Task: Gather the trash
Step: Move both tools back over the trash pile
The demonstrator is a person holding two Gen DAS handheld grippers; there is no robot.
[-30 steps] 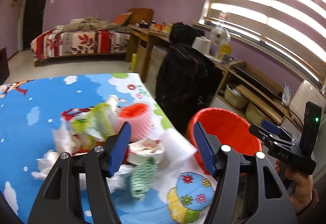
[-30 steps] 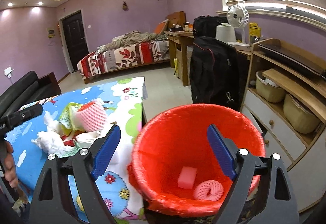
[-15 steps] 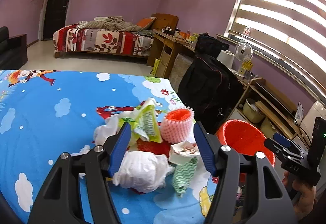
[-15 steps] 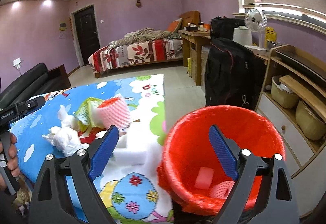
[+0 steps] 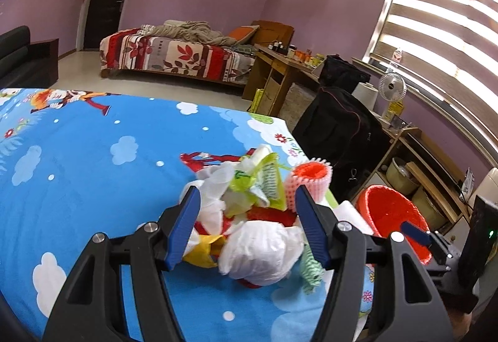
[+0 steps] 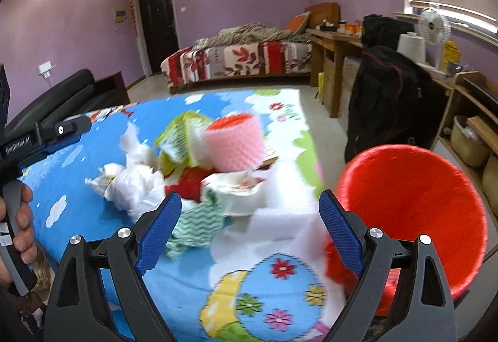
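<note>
A heap of trash lies on the blue cartoon tablecloth [image 5: 93,155]: crumpled white tissue [image 5: 264,251], a pink foam net sleeve [image 5: 311,183], a green wrapper [image 5: 264,183] and a green wavy cloth [image 6: 196,227]. My left gripper [image 5: 249,230] is open and empty, its jaws on either side of the tissue. My right gripper [image 6: 249,230] is open and empty above white foam pieces [image 6: 274,223] at the table's near corner. A red trash bin [image 6: 414,214] stands off the table's right edge, also in the left wrist view [image 5: 392,217].
A black backpack [image 6: 392,99] leans by wooden shelves [image 6: 473,111] behind the bin. A bed [image 5: 174,55] and a wooden desk [image 5: 280,68] stand at the back. A black sofa [image 6: 62,99] is at the left.
Both grippers have swung left from the bin toward the trash heap. The left gripper has come closer, its jaws now around the tissue. The bin has slid to the right in the right wrist view.
</note>
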